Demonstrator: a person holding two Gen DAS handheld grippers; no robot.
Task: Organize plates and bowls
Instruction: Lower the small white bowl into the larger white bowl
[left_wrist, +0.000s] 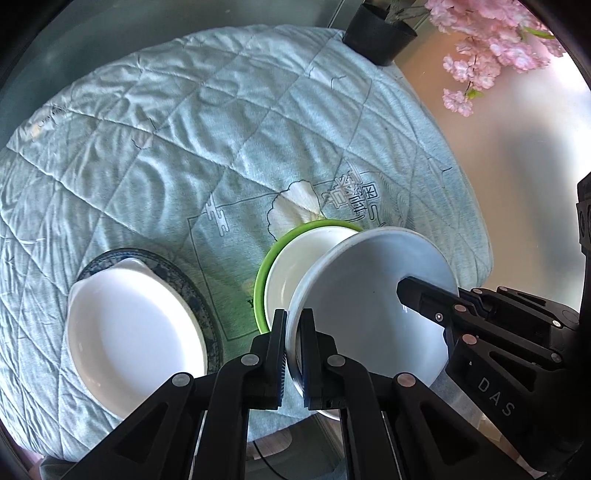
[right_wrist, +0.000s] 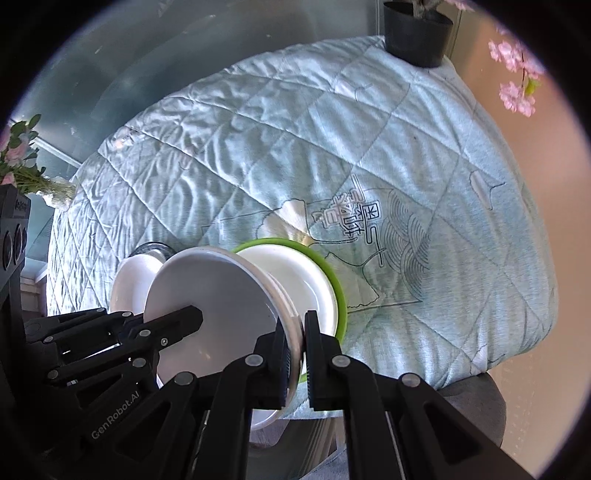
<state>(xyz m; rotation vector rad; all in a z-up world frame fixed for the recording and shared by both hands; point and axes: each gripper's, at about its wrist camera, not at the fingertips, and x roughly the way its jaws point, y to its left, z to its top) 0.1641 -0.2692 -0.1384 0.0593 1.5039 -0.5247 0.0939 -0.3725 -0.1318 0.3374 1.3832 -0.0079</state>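
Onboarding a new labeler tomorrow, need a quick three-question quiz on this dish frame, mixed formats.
1. True or false: both sets of tongs grip the rim of the same white bowl.
2. Multiple choice: the white plate behind the held bowl rests on a plate of what colour? A) blue B) green C) black
3. Short answer: what lies under the white handled dish on the quilt?

Key
1. True: left tongs pinch one side of the rim, right tongs the other.
2. B, the green plate.
3. A dark blue patterned plate.
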